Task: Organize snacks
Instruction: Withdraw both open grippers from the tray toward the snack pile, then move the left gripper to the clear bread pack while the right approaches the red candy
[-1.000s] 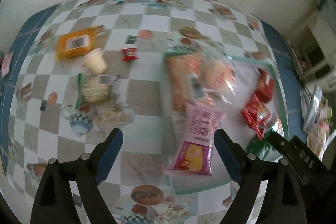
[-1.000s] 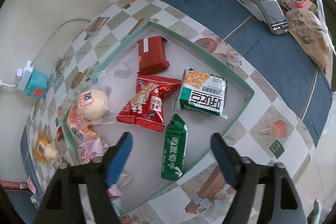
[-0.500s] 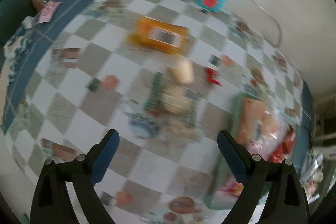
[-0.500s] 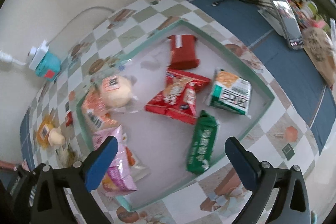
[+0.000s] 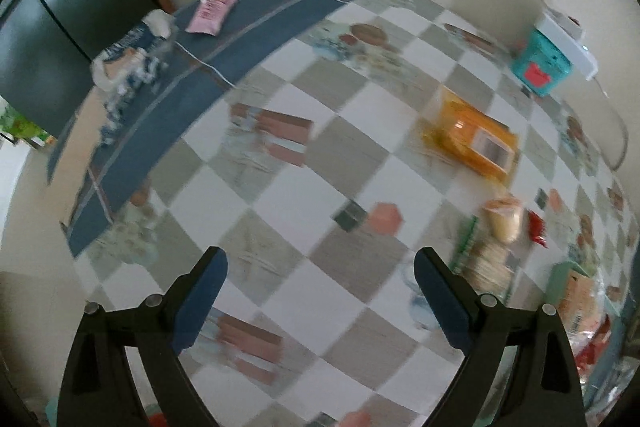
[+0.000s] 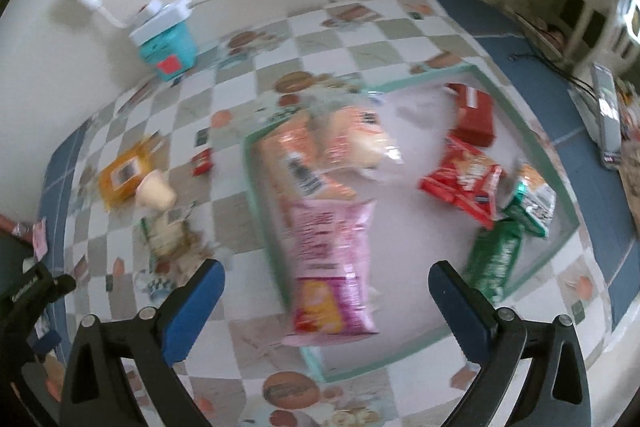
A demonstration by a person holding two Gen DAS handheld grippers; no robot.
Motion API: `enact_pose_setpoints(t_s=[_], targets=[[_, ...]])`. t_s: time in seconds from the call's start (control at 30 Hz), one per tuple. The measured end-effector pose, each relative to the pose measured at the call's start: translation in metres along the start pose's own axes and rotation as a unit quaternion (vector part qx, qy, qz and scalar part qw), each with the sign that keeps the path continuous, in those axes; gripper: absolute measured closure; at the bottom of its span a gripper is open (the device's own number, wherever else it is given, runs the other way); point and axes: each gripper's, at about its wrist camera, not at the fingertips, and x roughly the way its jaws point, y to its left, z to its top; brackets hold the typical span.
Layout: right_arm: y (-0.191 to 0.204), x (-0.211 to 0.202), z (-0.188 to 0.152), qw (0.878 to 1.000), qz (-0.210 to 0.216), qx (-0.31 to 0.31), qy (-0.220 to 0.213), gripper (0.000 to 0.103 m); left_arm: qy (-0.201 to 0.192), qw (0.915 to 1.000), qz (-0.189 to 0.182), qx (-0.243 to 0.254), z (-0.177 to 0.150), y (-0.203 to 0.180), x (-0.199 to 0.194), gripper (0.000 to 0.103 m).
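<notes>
A clear tray with a teal rim [image 6: 532, 151] holds several snack packs: a pink bag [image 6: 332, 259], an orange pack [image 6: 296, 167], a bun in clear wrap [image 6: 356, 139], red packs [image 6: 464, 179] and a green pack [image 6: 496, 259]. On the checked cloth to its left lie an orange pack [image 6: 124, 173] [image 5: 476, 143], a cream bun [image 6: 156, 191] [image 5: 504, 223], a small red sachet [image 6: 202, 161] [image 5: 536, 229] and a cracker pack [image 6: 166, 231] [image 5: 488, 263]. My right gripper [image 6: 326, 291] is open and empty above the tray's near end. My left gripper [image 5: 320, 287] is open and empty above bare cloth.
A teal box with a white power strip [image 5: 548, 63] [image 6: 168, 43] stands by the wall. A pink packet [image 5: 212, 11] and a white-blue bag [image 5: 128, 59] lie on the blue cloth border at far left. A phone [image 6: 606, 115] rests at far right.
My left gripper has swung left, away from the tray, toward the table's left part. My right gripper's view has shifted left over the tray. Both stay open.
</notes>
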Motion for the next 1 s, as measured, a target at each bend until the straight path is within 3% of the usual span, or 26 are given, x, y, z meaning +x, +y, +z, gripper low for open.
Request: enact_pose_setpoints(t_s=[0.3, 0.47, 1.0], targets=[[0.048, 0.010, -0.009, 0.999, 0.019, -0.045, 0.013, 0.000, -0.011, 0.9992, 0.037, -0.008, 0.010, 0.020, 0.002, 0.008], [0.068, 0.014, -0.009, 0.998, 0.030, -0.062, 0.013, 0.000, -0.007, 0.9993, 0.036, -0.007, 0.011, 0.021, 0.005, 0.008], [0.090, 0.031, 0.005, 0.996, -0.003, -0.089, 0.009, 0.000, 0.002, 0.9996, 0.023, 0.019, 0.021, 0.005, 0.013, 0.008]])
